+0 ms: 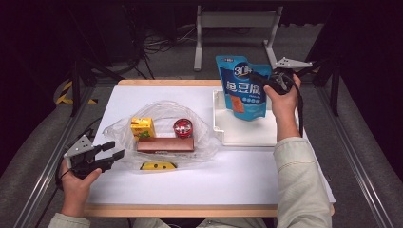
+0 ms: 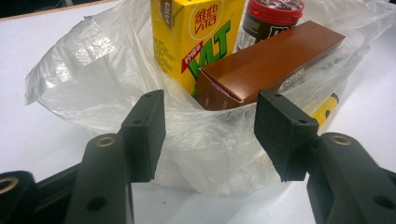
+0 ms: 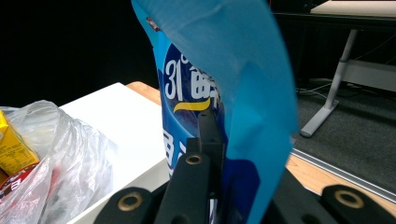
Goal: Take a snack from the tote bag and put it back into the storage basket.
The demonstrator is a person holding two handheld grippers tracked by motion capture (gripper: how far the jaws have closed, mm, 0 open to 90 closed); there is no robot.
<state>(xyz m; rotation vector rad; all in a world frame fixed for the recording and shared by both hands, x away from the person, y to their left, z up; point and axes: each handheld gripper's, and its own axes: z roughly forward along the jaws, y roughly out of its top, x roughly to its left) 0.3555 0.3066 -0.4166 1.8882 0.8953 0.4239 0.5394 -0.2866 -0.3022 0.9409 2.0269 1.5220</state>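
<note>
My right gripper (image 1: 270, 81) has its jaws clamped tight on the side edge of the blue stand-up foil snack pouch with white lettering (image 1: 243, 88), pinching only the thin flat seam so the pouch hangs upright and clear of the shallow white tray (image 1: 247, 135) under it. My left gripper (image 1: 108, 153) waits with jaws apart and nothing between them, low at the near left rim of the crumpled clear plastic bag (image 1: 202, 142), probably to catch the film and keep the mouth open. Bag lies flat on the white worktop (image 1: 228, 175), holding a yellow drink carton (image 1: 142, 127), a red-lidded dark jar (image 1: 182, 127) and a long brown box (image 1: 165, 144); a small yellow pack (image 1: 158, 166) sits at its near edge. Pouch well apart from bag, likely going in next.
</note>
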